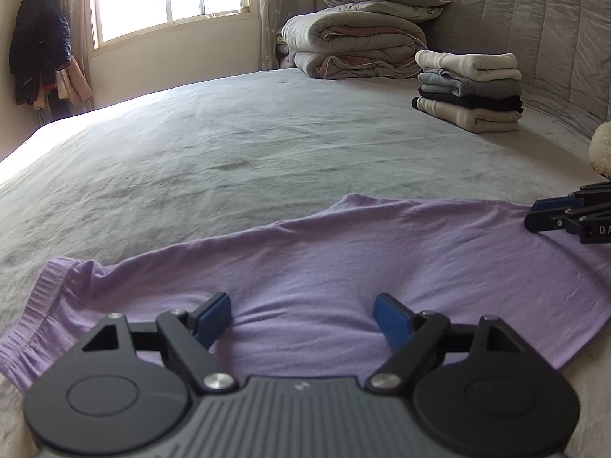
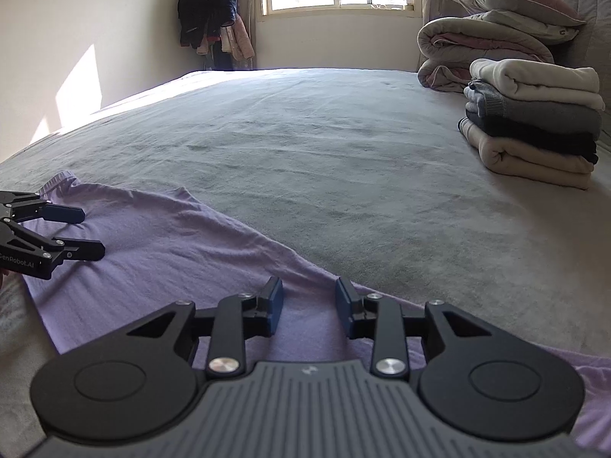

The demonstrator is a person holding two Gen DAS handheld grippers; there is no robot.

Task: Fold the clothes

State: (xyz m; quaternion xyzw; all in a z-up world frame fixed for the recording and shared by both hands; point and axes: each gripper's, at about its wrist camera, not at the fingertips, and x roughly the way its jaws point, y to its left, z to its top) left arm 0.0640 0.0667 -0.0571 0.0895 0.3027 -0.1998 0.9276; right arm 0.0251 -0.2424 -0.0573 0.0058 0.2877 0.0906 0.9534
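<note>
Scene: A lilac garment (image 1: 343, 252) lay spread flat across the near edge of a grey bed (image 1: 229, 145), its ribbed hem toward the left.
Left gripper (image 1: 303, 318): Fingers stood wide apart above the cloth, holding nothing.
Right gripper (image 2: 309, 305): Fingers were parted more narrowly over the garment's far edge, with nothing visibly pinched between them.
Backdrop: A stack of folded clothes (image 2: 534, 122) sat well apart near the headboard, beside rolled quilts (image 1: 355, 44).
Step in hand: Judged as lining up for a grasp on the garment.
Next move: Closing on fabric at both ends, so a fold could carry over evenly.
</note>
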